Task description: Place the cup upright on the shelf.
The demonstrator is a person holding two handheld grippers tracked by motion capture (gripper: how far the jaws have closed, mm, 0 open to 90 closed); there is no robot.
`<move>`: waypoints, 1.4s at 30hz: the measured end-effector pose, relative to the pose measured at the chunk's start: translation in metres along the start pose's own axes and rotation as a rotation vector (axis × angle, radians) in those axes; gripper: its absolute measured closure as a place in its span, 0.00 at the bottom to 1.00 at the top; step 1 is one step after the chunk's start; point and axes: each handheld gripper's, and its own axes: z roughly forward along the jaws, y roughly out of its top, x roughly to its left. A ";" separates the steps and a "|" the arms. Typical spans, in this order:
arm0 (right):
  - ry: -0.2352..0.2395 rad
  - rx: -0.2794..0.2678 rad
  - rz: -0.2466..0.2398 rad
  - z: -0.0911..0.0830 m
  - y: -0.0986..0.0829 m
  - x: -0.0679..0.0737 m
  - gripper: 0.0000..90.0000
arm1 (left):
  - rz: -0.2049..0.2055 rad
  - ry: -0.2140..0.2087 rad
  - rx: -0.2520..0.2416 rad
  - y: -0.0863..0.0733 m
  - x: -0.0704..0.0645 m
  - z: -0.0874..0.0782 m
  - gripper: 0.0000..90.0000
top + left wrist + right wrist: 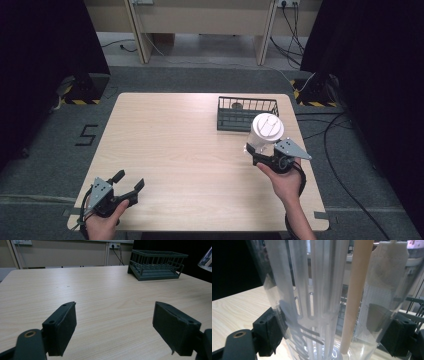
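right gripper (260, 155) is clamped on the clear lidded cup (266, 131) just in front of the wire basket (247, 113), so carrying it there looks like the step, next needs a lift over the rim, left gripper (129, 182) idle and wide open.

Lab-type recording setup, not a home. Pale wood bench (190, 150) stands alone on grey carpet (350, 165), w/ black curtains (45, 45) hung at both sides. Stand feet marked w/ yellow-black hazard tape (80, 101); loose cables (345, 125) run over the floor to wall sockets (287, 3). A taped "5" (86, 135) marks the floor beside the bench.
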 end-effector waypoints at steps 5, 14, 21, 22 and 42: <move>-0.008 -0.003 -0.005 0.004 0.005 -0.003 0.20 | 0.001 0.000 0.001 0.000 0.000 0.000 0.21; -0.011 -0.008 -0.003 0.013 0.011 -0.005 0.20 | -0.005 0.007 -0.001 0.000 0.001 -0.001 0.21; -0.006 -0.003 -0.005 0.019 0.018 -0.005 0.21 | -0.006 0.004 0.001 -0.001 0.000 0.000 0.21; -0.010 -0.005 -0.007 0.020 0.019 -0.006 0.21 | -0.007 0.006 0.001 -0.001 0.001 0.001 0.21; -0.058 -0.015 0.004 0.036 0.038 -0.022 0.21 | -0.019 0.005 0.010 -0.002 0.002 0.000 0.22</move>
